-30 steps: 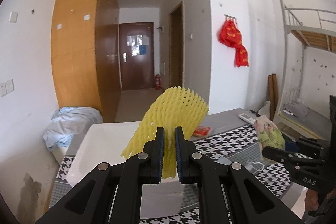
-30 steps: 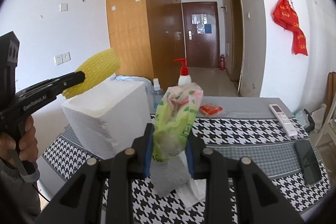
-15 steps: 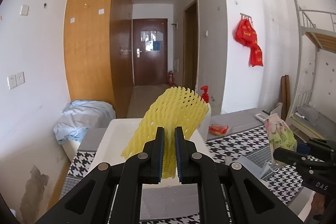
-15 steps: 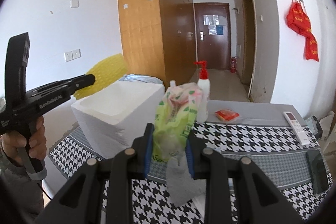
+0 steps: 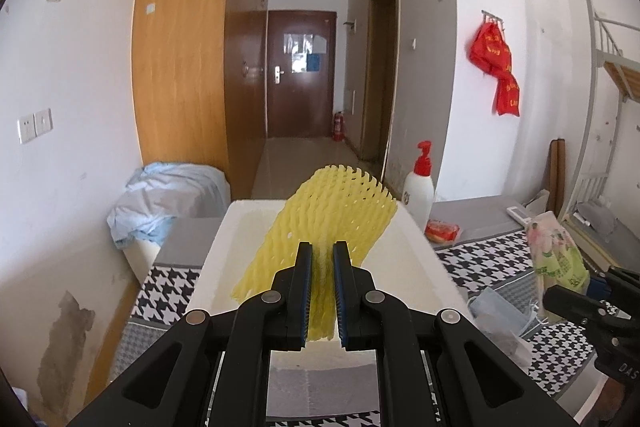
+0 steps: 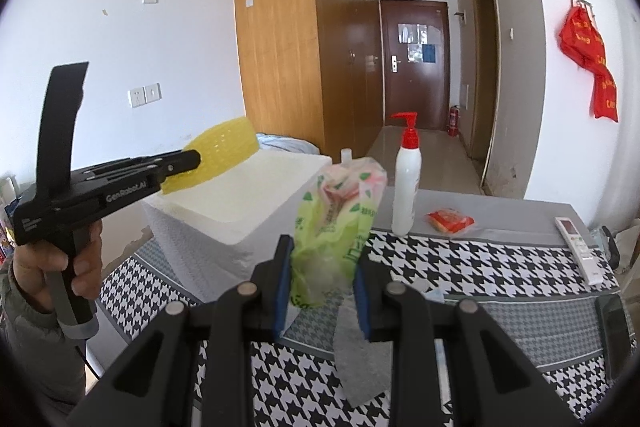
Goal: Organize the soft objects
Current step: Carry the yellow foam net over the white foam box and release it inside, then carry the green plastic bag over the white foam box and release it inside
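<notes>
**Both grippers loaded above the foam box**

The left gripper (image 5: 322, 259) has its jaws clamped on a yellow foam mesh fruit sleeve (image 5: 334, 211); the sleeve's lower end is hidden behind the fingers. It hangs over the open white polystyrene box (image 5: 424, 251), whose floor I can't make out. The right gripper (image 6: 320, 277) pinches a crinkled green-and-pink plastic bag (image 6: 336, 219), contents unclear, above the black-and-white houndstooth tablecloth (image 6: 472, 267).

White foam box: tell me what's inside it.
The white foam box shows only bare white interior where visible. The yellow foam net, clamped in the left gripper, hangs above it and covers part of the bottom.
</notes>
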A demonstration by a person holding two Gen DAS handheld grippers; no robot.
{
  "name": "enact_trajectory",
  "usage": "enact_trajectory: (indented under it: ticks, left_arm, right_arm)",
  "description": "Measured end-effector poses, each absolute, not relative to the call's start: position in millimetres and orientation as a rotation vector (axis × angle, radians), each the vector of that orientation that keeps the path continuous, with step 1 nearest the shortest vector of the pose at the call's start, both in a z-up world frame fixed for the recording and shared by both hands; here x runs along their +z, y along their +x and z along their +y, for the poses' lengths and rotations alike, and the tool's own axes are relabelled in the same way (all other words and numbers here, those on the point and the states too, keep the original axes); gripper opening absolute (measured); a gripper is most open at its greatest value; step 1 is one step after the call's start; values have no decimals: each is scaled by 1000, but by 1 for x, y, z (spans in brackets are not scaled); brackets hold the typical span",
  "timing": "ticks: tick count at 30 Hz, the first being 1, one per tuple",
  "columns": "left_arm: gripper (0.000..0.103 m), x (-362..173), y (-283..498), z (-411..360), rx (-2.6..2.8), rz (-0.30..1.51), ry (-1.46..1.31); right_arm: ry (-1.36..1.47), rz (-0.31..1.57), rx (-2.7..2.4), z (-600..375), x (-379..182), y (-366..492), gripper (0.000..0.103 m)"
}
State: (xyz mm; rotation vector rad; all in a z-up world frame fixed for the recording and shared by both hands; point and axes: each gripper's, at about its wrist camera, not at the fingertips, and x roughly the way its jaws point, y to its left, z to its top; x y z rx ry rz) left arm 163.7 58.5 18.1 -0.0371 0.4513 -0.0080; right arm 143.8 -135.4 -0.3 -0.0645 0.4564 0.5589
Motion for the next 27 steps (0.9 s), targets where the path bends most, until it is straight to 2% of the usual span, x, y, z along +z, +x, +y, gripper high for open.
enact_trajectory:
  ticks: [6, 8, 10, 13, 14, 16, 22, 27]
  left_arm:
    - [13, 13, 172, 66, 5, 487, -45]
    - [21, 11, 174, 68, 4, 497, -44]
    - [45, 11, 174, 70, 4, 495, -50]
    - [67, 13, 168, 72, 16, 469, -48]
    - [71, 14, 167, 72, 20, 462, -49]
    - [84, 16, 163, 75, 22, 446, -56]
    - [99, 22, 154, 78, 32, 410, -53]
    - [102, 25, 144, 83, 44, 389, -42]
  right_arm:
    - [-74, 464, 555, -130, -2, 147, 32]
    - [-74, 466, 553, -130, -2, 147, 32]
    - [-78, 468, 549, -128, -2, 148, 32]
    - [-80, 467, 546, -127, -1, 148, 32]
    - [-81, 465, 546, -125, 0, 147, 32]
    - [-84, 466, 543, -124, 0, 148, 32]
    - [-88, 464, 540, -122, 1, 147, 32]
    - [-95, 456, 545, -118, 4, 146, 32]
